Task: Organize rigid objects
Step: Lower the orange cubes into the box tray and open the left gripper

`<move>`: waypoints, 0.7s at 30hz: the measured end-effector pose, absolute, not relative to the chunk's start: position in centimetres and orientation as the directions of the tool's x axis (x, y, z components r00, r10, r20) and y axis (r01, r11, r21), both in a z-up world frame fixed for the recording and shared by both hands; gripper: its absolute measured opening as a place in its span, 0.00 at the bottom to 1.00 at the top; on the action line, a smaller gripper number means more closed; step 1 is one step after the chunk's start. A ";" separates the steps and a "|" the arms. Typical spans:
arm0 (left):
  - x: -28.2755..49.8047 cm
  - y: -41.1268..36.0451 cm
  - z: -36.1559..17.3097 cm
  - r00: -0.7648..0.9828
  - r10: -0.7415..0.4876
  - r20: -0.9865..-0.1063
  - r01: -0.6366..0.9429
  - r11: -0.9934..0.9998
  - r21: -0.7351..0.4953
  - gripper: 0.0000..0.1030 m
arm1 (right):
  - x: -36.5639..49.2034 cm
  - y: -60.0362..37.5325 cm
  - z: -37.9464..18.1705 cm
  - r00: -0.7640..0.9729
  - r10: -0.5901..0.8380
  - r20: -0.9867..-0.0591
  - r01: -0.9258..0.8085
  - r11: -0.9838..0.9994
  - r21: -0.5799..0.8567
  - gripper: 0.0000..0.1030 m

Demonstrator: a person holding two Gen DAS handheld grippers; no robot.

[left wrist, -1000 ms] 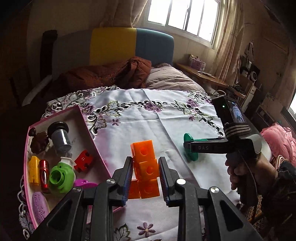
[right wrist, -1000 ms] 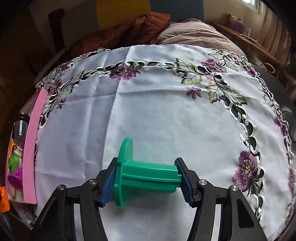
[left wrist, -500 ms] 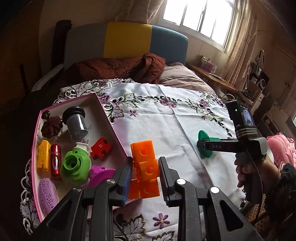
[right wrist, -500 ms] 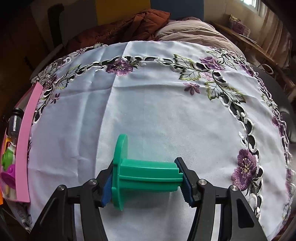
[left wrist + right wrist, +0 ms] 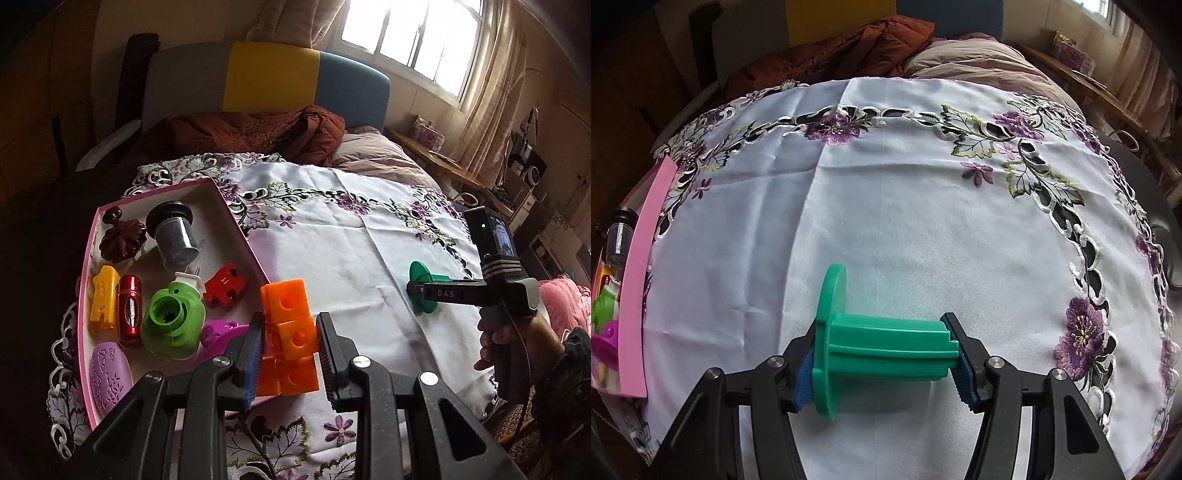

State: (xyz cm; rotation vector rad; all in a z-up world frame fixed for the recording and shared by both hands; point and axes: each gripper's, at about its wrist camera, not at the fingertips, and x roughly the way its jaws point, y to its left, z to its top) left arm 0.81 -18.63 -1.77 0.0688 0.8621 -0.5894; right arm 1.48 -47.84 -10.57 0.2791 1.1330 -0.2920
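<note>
Your left gripper (image 5: 290, 341) clamps the orange blocks (image 5: 290, 332) just outside the tray (image 5: 236, 225); your right gripper (image 5: 882, 356) pinches the green spool (image 5: 882, 345) on the cloth (image 5: 923, 206). You're mid-delivery, I judge. Next, carry the blocks toward ten o'clock into the tray, then release.

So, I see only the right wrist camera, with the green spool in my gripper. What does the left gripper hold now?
Observer: The left gripper is shut on a stack of orange blocks, close to the pink box.
Operator: Is there room in the box?
Observer: Yes, bare floor shows beside the red puzzle piece.
Operator: How far is my spool from it?
Observer: The green spool, in the right gripper, is well right of the box, with open cloth between.
</note>
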 end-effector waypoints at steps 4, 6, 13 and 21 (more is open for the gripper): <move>0.8 -18.2 -1.7 0.509 -0.454 -0.732 0.506 0.845 -0.172 0.26 | 1.6 -47.9 -10.6 0.388 -0.082 -0.918 0.370 0.926 0.074 0.59; 0.9 -17.8 -1.8 0.511 -0.448 -0.734 0.498 0.850 -0.172 0.26 | 1.6 -47.8 -10.6 0.385 -0.085 -0.919 0.365 0.929 0.067 0.59; 1.3 -16.6 -2.0 0.514 -0.435 -0.740 0.474 0.862 -0.177 0.26 | 1.6 -47.2 -10.5 0.387 -0.117 -0.915 0.346 0.938 0.027 0.58; 2.0 -13.5 -2.0 0.513 -0.436 -0.740 0.421 0.878 -0.226 0.26 | 1.5 -47.0 -10.5 0.392 -0.133 -0.910 0.330 0.944 0.004 0.58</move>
